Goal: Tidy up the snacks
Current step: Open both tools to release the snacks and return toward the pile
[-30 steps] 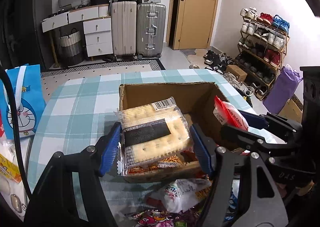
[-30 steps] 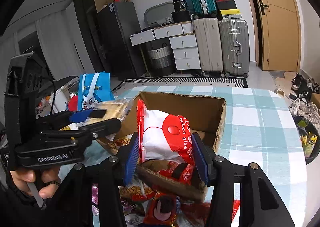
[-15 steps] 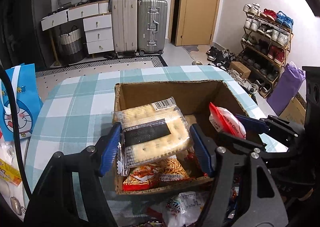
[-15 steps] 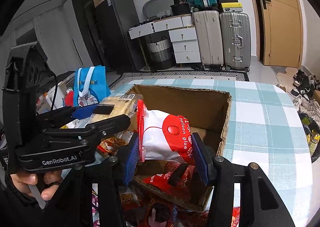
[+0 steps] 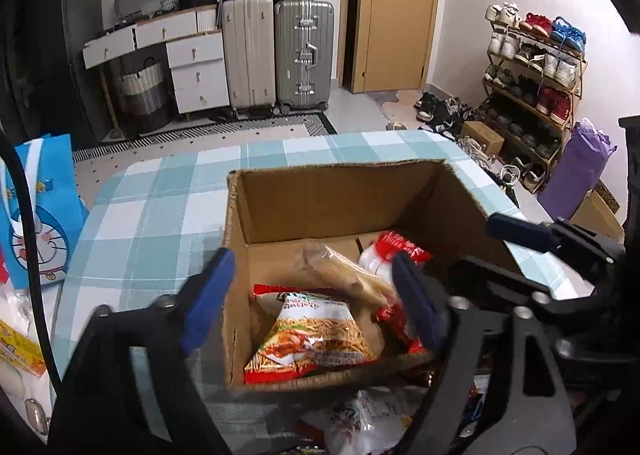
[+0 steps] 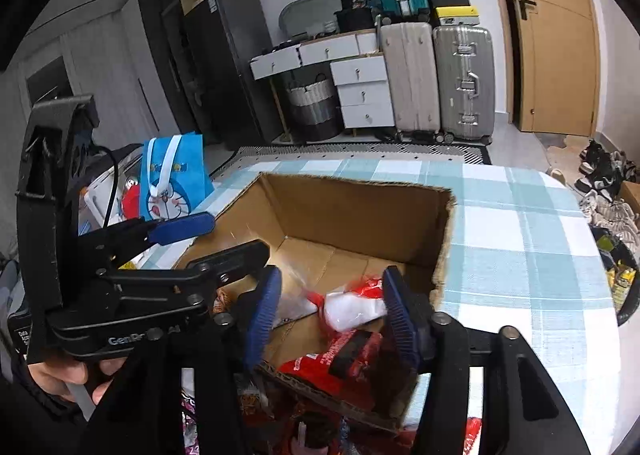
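Over the cardboard box (image 5: 336,191), both my grippers are letting snacks drop.
Best to spread the jaws fully and lift straight up so no pad drags a packet out. My left gripper (image 5: 310,301) is opening, its cracker pack (image 5: 344,271) falling free below; my right gripper (image 6: 330,309) is opening too, the red-and-white bag (image 6: 356,305) loose between its pads, inside the box.

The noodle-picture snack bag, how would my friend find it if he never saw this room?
Look for the open cardboard box on the blue-and-white checked table. Inside, against the box's near wall, lies the snack bag. It is the only one printed with a heap of thin orange sticks; the packets beside it are plain tan or red and white.
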Demonstrator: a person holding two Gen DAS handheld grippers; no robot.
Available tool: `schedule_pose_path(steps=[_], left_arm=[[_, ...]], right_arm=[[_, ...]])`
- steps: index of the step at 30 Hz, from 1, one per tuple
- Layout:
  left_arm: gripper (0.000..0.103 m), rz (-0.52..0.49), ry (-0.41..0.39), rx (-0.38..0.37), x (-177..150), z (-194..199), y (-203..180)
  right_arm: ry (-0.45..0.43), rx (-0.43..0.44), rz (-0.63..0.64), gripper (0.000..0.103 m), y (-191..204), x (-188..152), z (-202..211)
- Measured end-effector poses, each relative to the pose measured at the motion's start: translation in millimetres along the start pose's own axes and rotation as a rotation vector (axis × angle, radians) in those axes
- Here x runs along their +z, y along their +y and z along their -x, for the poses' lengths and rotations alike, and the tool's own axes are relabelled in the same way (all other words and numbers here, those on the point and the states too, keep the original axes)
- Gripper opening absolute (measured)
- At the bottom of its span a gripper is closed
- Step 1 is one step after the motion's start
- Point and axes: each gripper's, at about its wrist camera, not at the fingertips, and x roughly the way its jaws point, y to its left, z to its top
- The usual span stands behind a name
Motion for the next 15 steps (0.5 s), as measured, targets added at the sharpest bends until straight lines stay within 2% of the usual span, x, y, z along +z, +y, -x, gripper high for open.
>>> schedule_pose_path(steps=[1,4,5,7,10,15], left_arm=[[0.082,-0.005,-0.007,-0.005,-0.6,5.9,-1.0],[0.092,-0.006,-0.010,-0.016,-3.9,22.2,-4.0],[0.102,-0.005,-0.017,-0.017,-5.1,28.9,-5.5],[0.102,0.002,-0.035,-0.032,-9.0,43.9,-7.0],[0.102,0.008,-0.040,-0.039,-15.8,61.2,-10.6],[0.102,0.016,-0.048,-0.040,-29.7,90.7,-14.0]], right_arm=[[-0.011,-0.001,-0.004,0.076,-1.1,-0.2,4.3],[-0.034,0.009,-0.033,0.092,-8.2,-2.7,20.8],[-0.031,0.016,-0.038,0.095,-10.0,-4.2,25.3],[-0.039,0.006,-0.040,0.102,-11.4,-7.1,37.1],[-0.067,-0.019,-0.036,0.102,-12.4,-15.4,54.3],[-0.047,-0.022,-0.032,0.103,-12.9,-31.0,71.0]])
